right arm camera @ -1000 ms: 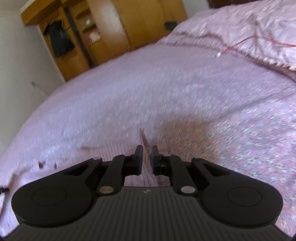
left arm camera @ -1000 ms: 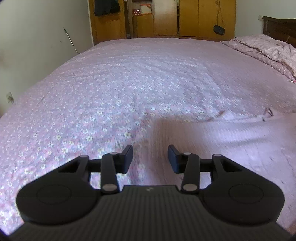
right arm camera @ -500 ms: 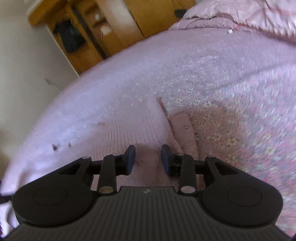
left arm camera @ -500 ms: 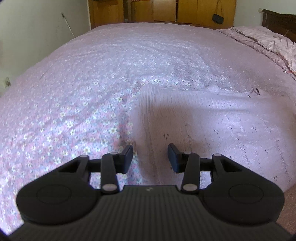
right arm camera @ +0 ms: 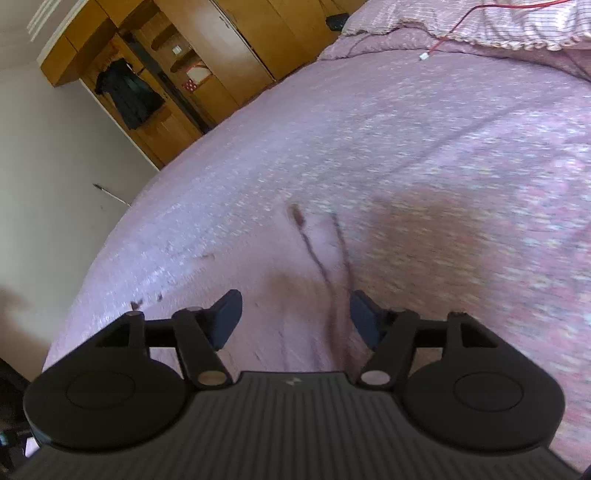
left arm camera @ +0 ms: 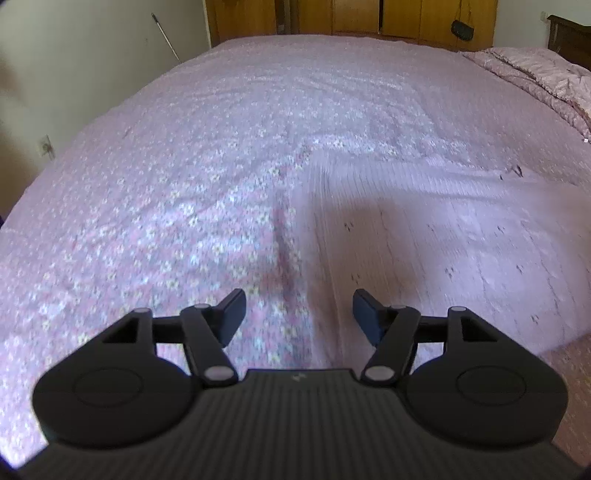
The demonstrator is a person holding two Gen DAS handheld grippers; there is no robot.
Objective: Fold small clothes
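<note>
In the left wrist view, the left gripper (left arm camera: 298, 314) was seen above the bed (left arm camera: 221, 155), which was covered by a pink floral sheet. Its jaws were opening, and nothing was gripped between them; only the sheet and the left edge of the garment were visible in the gap. The pink knit garment (left arm camera: 436, 251) was laid flat on the bed, spread from the gripper's right finger (left arm camera: 365, 312) outward to the right edge of the view. Its left edge ran away from the gripper toward the far side of the bed. A rumpled quilt (left arm camera: 535, 81) was located at the far right corner of the bed, and a wooden wardrobe (left arm camera: 351, 18) stood beyond the bed's far end.

In the right wrist view, the right gripper (right arm camera: 295, 314) was seen directly above the same garment (right arm camera: 288, 306), near the near edge of the bed (right arm camera: 406, 129). Its jaws were opening, and no fabric was pinched; the pads stood clear on either side. Two dark fold lines (right arm camera: 325, 258) in the garment ran from the gap away across the bed. A red cable (right arm camera: 454, 29) was laid over the bedding at the far end of the bed. The wardrobe (right arm camera: 207, 55) stood past the bed's far left corner. Much of this view was blurred.
</note>
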